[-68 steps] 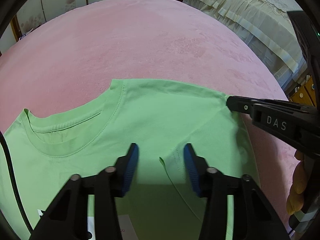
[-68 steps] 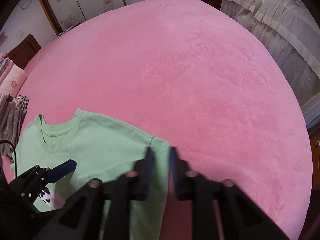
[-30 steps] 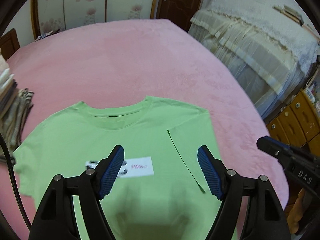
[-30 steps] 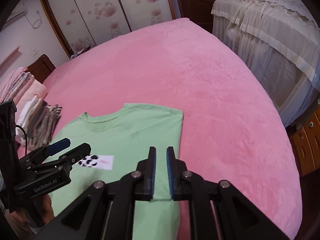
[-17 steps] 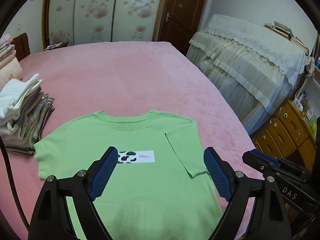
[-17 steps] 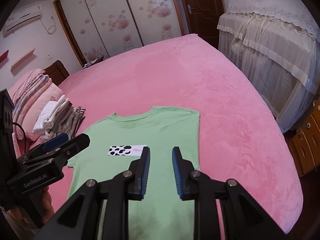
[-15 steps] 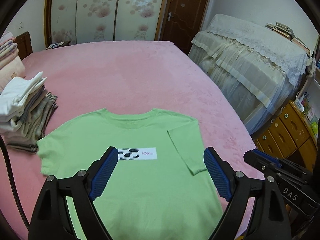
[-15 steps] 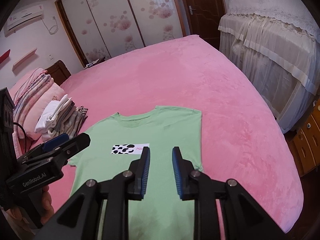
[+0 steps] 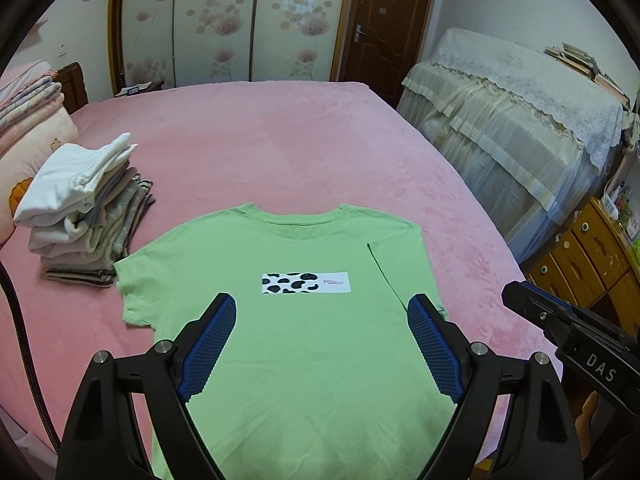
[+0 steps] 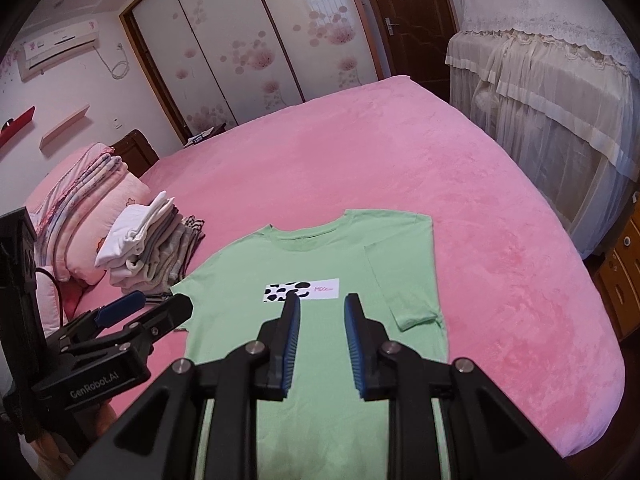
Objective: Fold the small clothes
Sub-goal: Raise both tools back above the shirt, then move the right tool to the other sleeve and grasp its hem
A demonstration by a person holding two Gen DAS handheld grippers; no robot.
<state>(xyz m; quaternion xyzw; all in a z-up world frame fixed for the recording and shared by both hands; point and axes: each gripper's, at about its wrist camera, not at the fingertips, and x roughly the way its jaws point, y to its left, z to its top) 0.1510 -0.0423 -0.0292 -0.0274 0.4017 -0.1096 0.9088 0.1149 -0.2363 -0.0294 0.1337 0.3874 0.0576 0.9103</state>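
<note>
A light green T-shirt (image 9: 312,340) lies flat, front up, on the pink bed cover (image 9: 260,140). A white strip with black spots (image 9: 306,282) crosses its chest. Its right sleeve (image 9: 404,268) is folded inward over the body, while the left sleeve lies spread out. My left gripper (image 9: 322,306) hovers above the shirt's lower half, wide open and empty. My right gripper (image 10: 323,300) hangs over the shirt (image 10: 320,248) below the strip, its jaws a little apart with nothing between them. Each gripper also shows at the edge of the other's view.
A stack of folded clothes (image 9: 84,216) sits left of the shirt, with pillows (image 10: 80,208) behind it. Lace-covered furniture (image 9: 520,120) and wooden drawers (image 9: 592,256) stand past the bed's right edge. Bare pink cover stretches beyond the collar.
Both grippers have lifted and drawn back from the shirt, so more of the room shows. The right gripper let go of the sleeve, which lies folded in. The left jaws have widened.
</note>
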